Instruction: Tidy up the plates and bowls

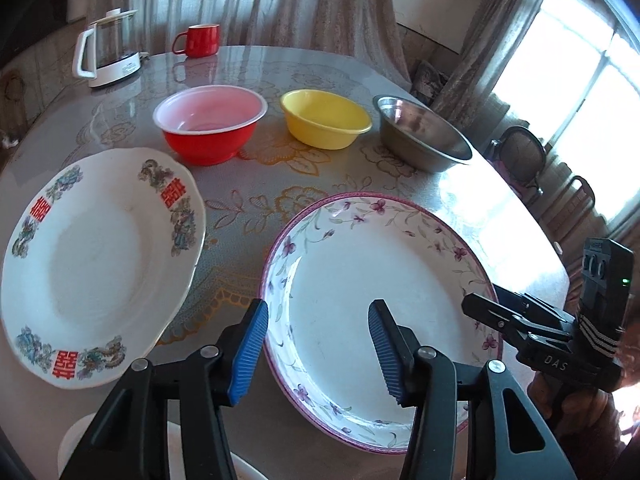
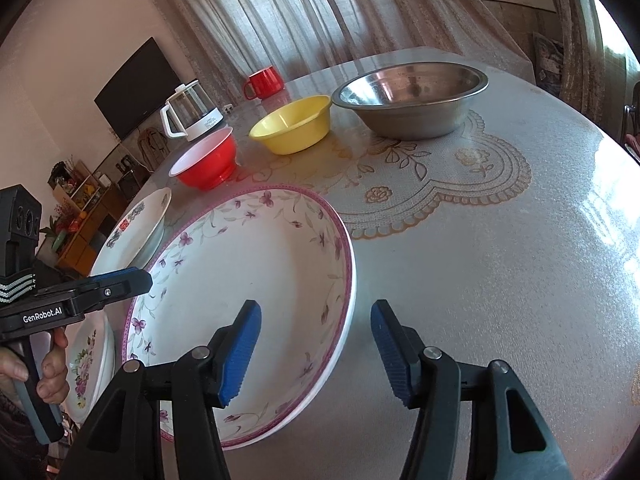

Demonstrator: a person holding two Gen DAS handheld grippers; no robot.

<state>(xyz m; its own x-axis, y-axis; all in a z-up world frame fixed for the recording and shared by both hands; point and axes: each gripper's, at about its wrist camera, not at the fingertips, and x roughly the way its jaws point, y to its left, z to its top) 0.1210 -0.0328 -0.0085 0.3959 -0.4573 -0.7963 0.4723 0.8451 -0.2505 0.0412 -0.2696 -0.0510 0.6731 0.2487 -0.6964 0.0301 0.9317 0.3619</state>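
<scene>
Surveying the round table (image 2: 500, 264), we find the purple-flowered plate (image 1: 380, 300) low in the centre of both wrist views, with each gripper straddling an opposite side of its rim. The plate is round, so no long axis governs; what matters is which rim each tool owns.

The dragon-patterned plate (image 1: 96, 264) lies just beside it at the left of the left wrist view. Three bowls stand in a row behind: steel bowl (image 1: 424, 136), red bowl (image 1: 210, 122), yellow bowl (image 1: 324, 118).

The left gripper (image 1: 318, 354) stands partly spread, the plate's left rim between its pads (image 1: 248, 356), with no visible pinch. The right gripper (image 2: 316, 354) is likewise partly spread, astride the right rim. We judge neither arm nearer: both are set for a two-sided lift, and closing on the rim comes next.
</scene>
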